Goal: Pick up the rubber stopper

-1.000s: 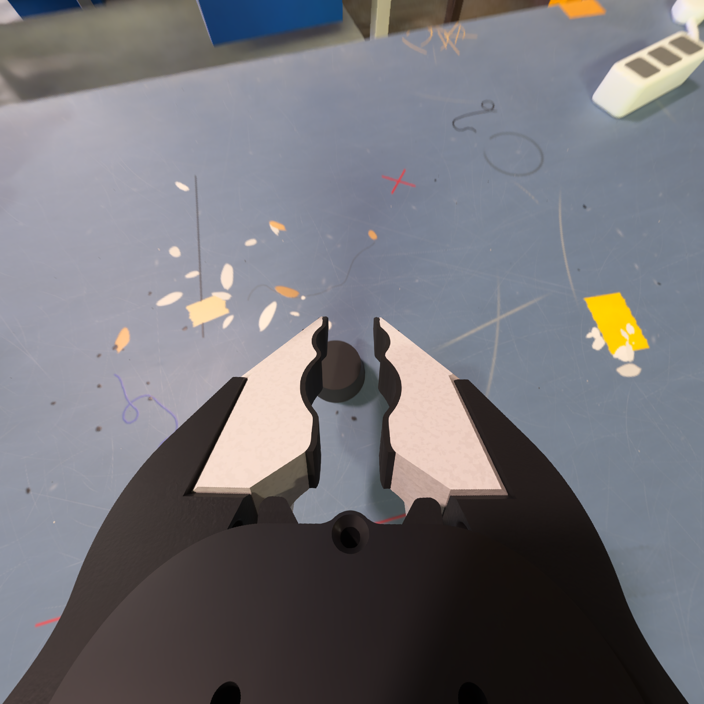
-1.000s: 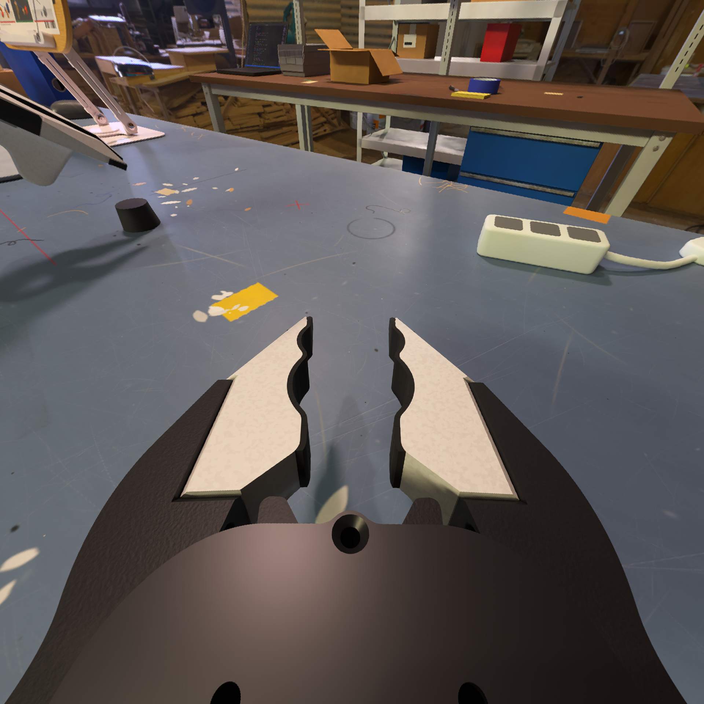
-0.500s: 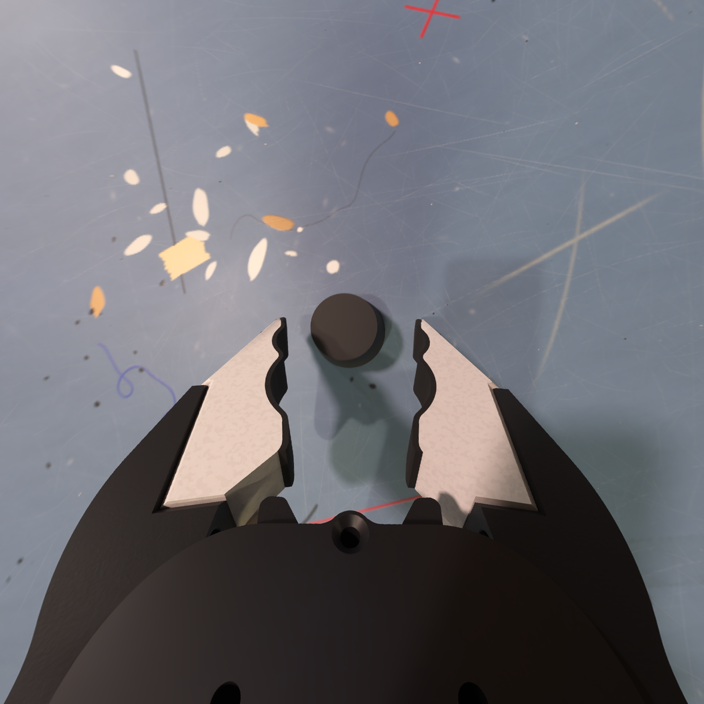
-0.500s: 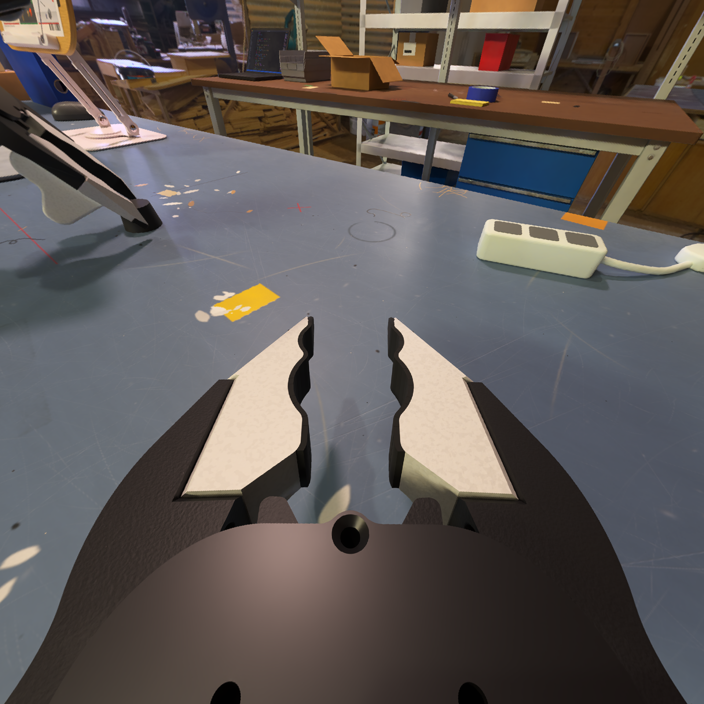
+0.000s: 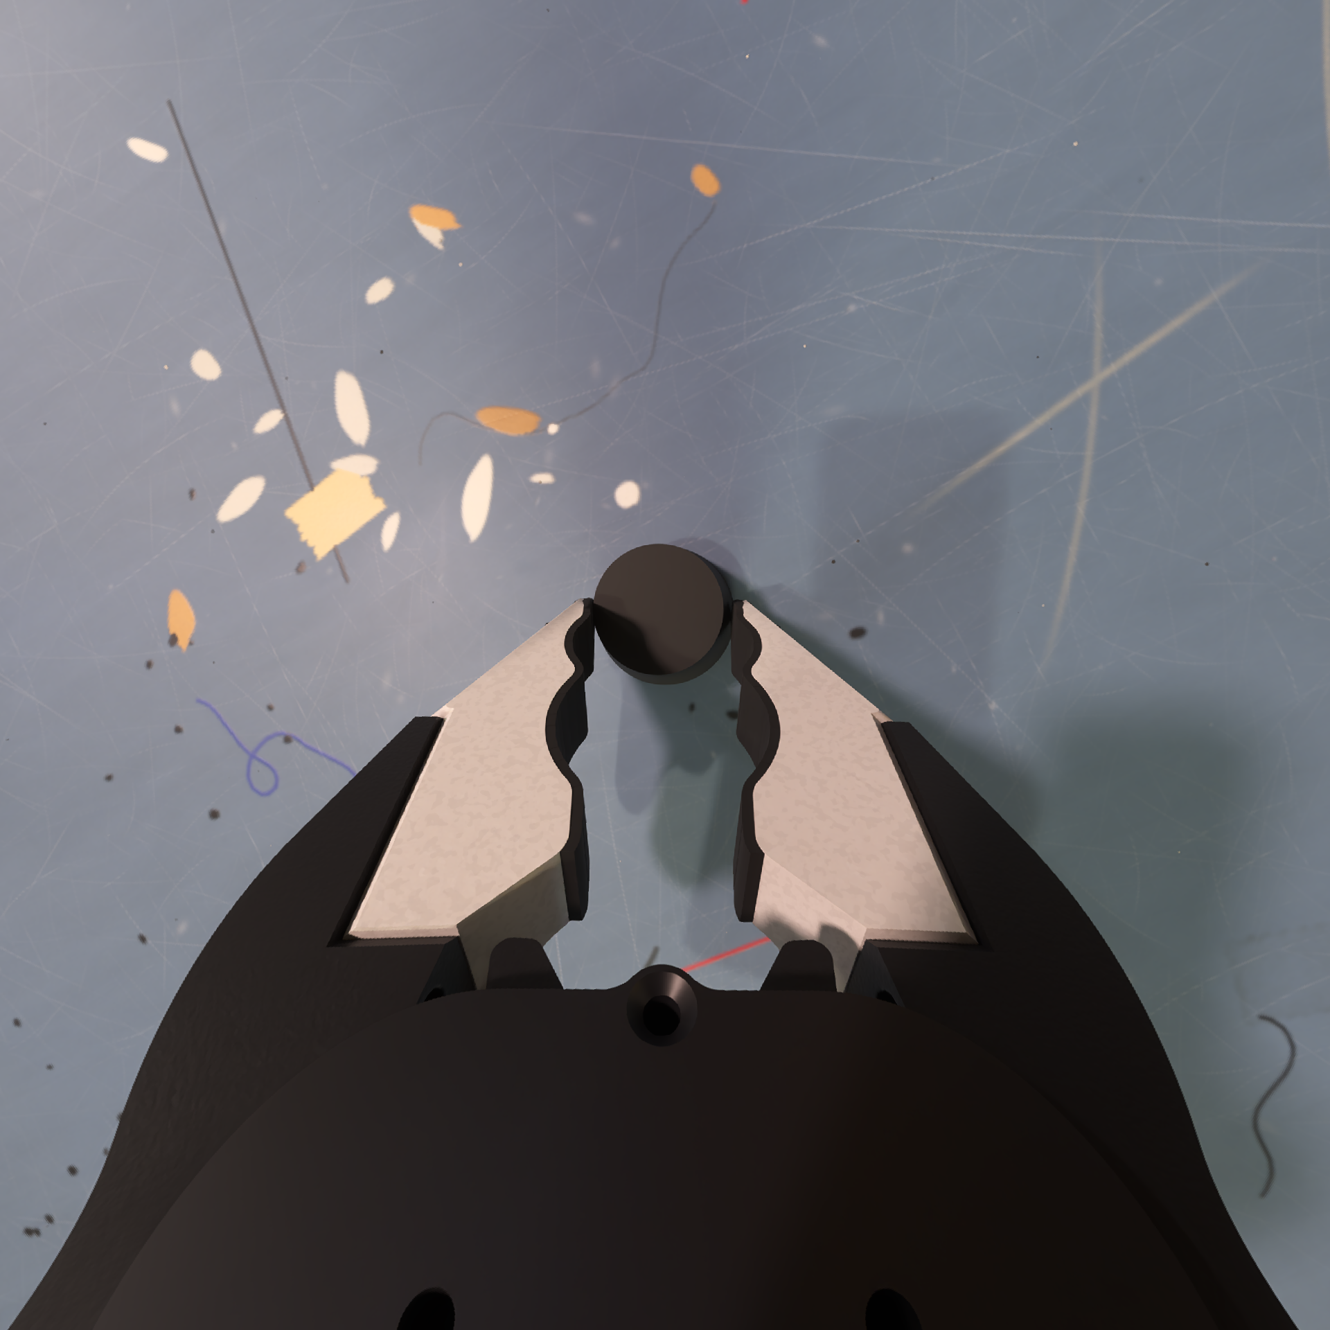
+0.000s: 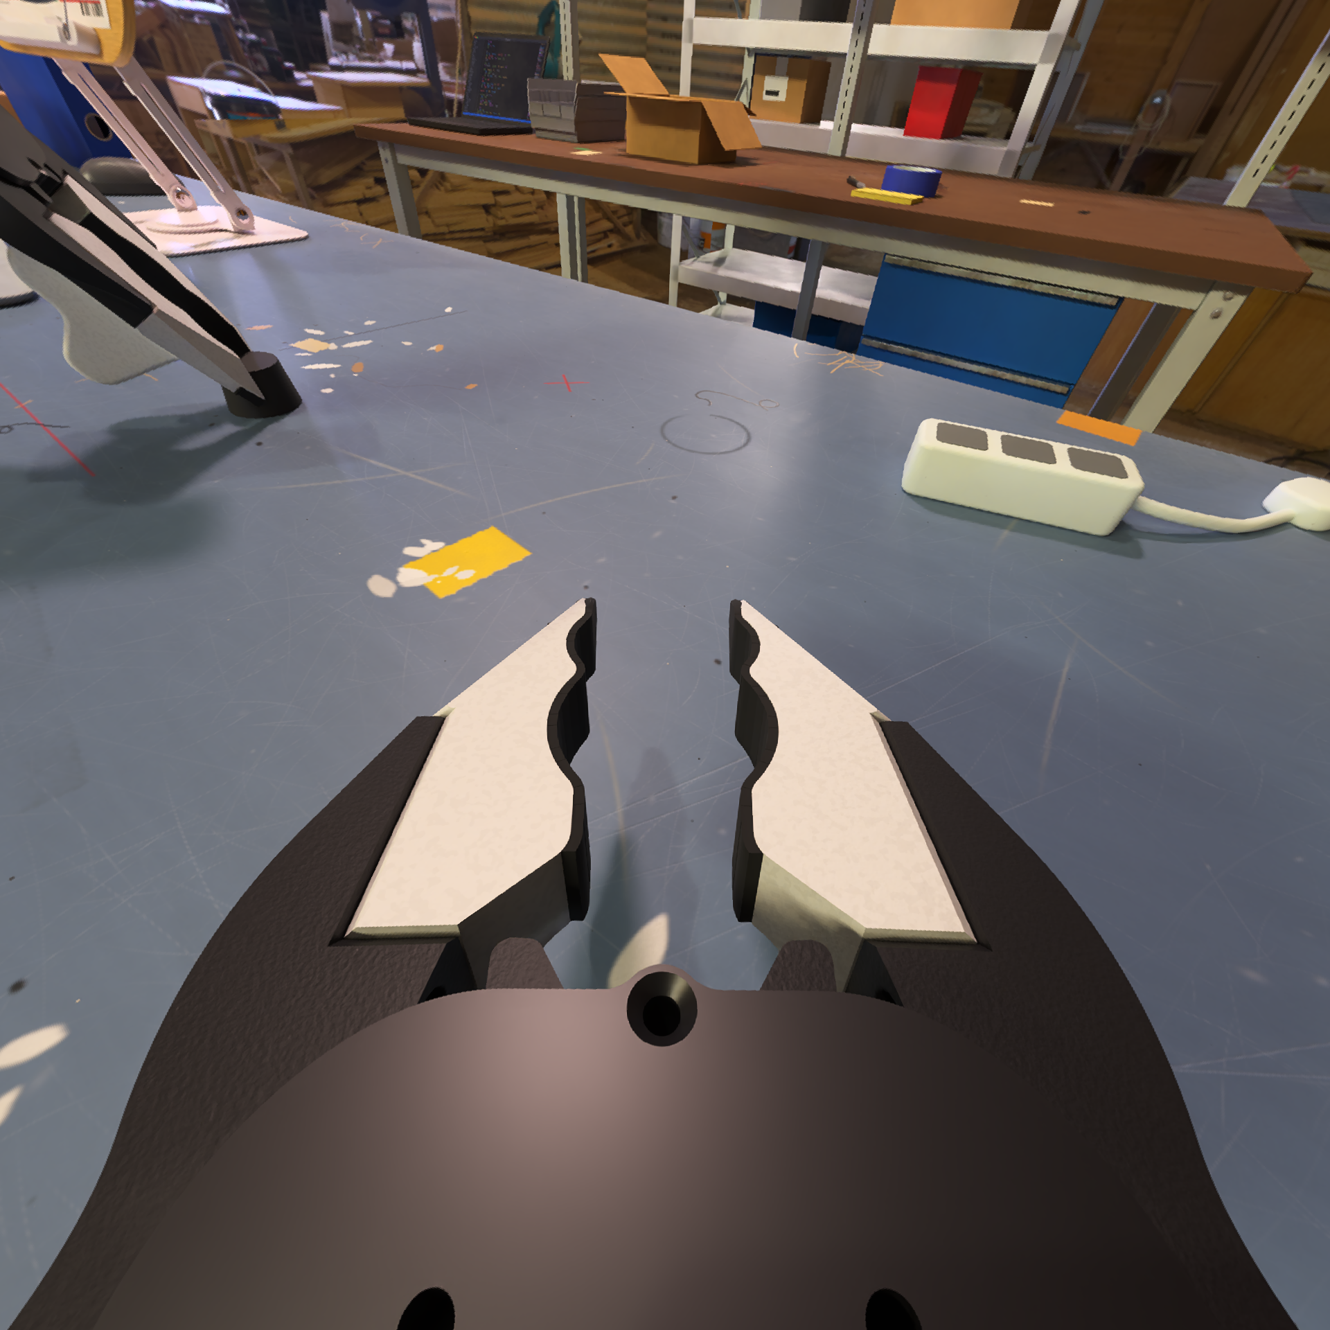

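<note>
The rubber stopper (image 5: pixel 658 633) is a small black tapered plug standing on the blue-grey table (image 5: pixel 1007 360). My left gripper (image 5: pixel 662 612) points steeply down at it, and both fingertips (image 5: pixel 568 633) press against its sides, shut on it. In the right wrist view the stopper (image 6: pixel 277 392) rests on the table at far left with the left gripper (image 6: pixel 241 371) at it. My right gripper (image 6: pixel 662 612) is open and empty, low over the table, far from the stopper.
A white power strip (image 6: pixel 1022 475) with its cable lies at the right. Yellow tape (image 6: pixel 471 558) is stuck ahead of the right gripper. Paint flecks and a tape scrap (image 5: pixel 335 511) lie beyond the stopper. A lamp base (image 6: pixel 209 227) stands at back left.
My left gripper tilted down over the stopper, opened wide, moved forward around it and closed on its sides. The right gripper has not moved.
</note>
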